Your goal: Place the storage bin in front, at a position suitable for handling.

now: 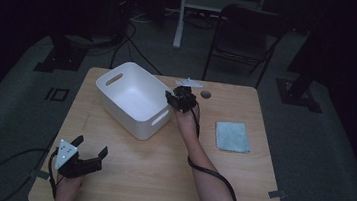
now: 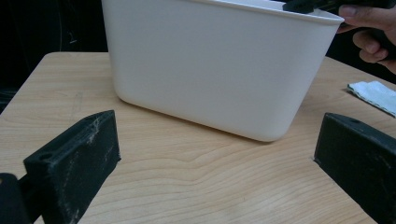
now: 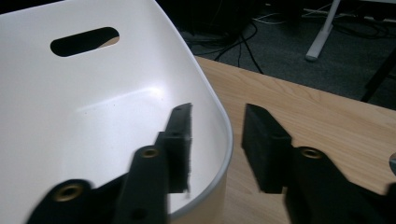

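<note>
White bin (image 1: 134, 98), pale blue cloth (image 1: 232, 136)

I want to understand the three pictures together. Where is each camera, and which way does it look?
High view: above the table, looking forward and down; both forearms show.
Left gripper view: low on the left gripper, facing the tub; jaws open.
Right gripper view: on the right gripper, jaws straddling the tub's rim.
All share the tub.

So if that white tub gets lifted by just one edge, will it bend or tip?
The white tub looks like thin moulded plastic with nothing seen inside, so it is probably light. Gripped at one corner, where the right gripper straddles the rim with a gap showing, it would likely tilt, its far end dragging. The smooth wall may be slippery, and the rim could flex slightly.
</note>
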`<state>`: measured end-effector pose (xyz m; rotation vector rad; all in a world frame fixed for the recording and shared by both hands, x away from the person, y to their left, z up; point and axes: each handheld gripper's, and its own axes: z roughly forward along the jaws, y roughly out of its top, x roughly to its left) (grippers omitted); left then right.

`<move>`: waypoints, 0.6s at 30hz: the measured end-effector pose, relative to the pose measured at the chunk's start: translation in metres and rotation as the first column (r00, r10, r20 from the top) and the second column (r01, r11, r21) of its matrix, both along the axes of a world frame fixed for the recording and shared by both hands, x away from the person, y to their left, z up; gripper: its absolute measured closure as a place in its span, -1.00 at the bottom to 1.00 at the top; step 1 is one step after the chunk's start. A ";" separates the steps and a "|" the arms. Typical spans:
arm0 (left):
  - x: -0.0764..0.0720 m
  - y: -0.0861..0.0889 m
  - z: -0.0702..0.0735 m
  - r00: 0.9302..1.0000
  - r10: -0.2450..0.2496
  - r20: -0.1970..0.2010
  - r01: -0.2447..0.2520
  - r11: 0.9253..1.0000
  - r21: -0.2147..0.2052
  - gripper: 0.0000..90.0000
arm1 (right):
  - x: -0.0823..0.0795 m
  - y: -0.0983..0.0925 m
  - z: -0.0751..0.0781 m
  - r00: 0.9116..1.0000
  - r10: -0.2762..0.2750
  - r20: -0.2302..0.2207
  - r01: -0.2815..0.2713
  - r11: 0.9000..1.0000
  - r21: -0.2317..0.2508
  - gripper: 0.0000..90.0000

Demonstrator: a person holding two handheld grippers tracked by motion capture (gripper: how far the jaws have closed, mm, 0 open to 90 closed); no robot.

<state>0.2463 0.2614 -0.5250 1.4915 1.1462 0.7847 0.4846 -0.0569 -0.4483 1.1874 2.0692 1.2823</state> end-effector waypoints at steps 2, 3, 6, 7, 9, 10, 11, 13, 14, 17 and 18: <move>0.000 0.000 0.000 1.000 0.002 -0.001 -0.002 1.000 0.007 -1.00 | 0.001 0.001 0.000 1.000 -0.004 0.000 0.004 1.000 -0.011 0.55; 0.001 0.000 0.000 1.000 0.001 -0.002 -0.001 1.000 0.008 -1.00 | 0.002 0.001 0.000 1.000 -0.001 -0.004 0.001 1.000 -0.013 0.58; 0.001 -0.001 0.000 1.000 -0.003 -0.002 0.003 1.000 0.011 -1.00 | 0.004 0.003 0.000 1.000 -0.003 -0.016 0.003 1.000 -0.029 0.71; 0.001 -0.001 -0.001 1.000 -0.004 -0.001 0.004 1.000 0.012 -1.00 | 0.005 0.005 0.001 1.000 -0.003 -0.022 0.002 0.999 -0.036 0.74; 0.001 -0.002 0.000 1.000 -0.006 -0.001 0.006 1.000 0.013 -1.00 | 0.006 0.007 0.001 0.999 -0.002 -0.034 0.001 0.999 -0.053 0.76; 0.001 -0.003 0.000 1.000 -0.006 0.000 0.006 1.000 0.013 -1.00 | 0.007 0.008 0.001 0.999 -0.011 -0.037 0.009 0.998 -0.055 0.77; 0.001 -0.003 0.000 1.000 -0.006 0.001 0.006 1.000 0.013 -1.00 | 0.008 0.008 0.001 0.999 -0.008 -0.045 0.005 0.999 -0.049 0.78; 0.001 -0.003 0.000 1.000 -0.006 0.000 0.006 1.000 0.011 -1.00 | 0.009 0.007 0.002 0.999 -0.002 -0.051 -0.001 0.999 -0.046 0.78; 0.001 -0.003 0.000 1.000 -0.006 -0.001 0.006 1.000 0.013 -1.00 | 0.009 0.007 0.002 0.999 0.000 -0.052 -0.003 0.998 -0.056 0.78; 0.002 -0.003 0.000 1.000 -0.008 -0.002 0.008 1.000 0.014 -1.00 | 0.009 0.006 0.002 0.998 0.009 -0.054 -0.012 0.998 -0.054 0.79; 0.002 -0.004 -0.001 1.000 -0.009 -0.005 0.009 1.000 0.017 -1.00 | 0.009 0.006 0.002 0.999 0.010 -0.053 -0.013 0.999 -0.049 0.79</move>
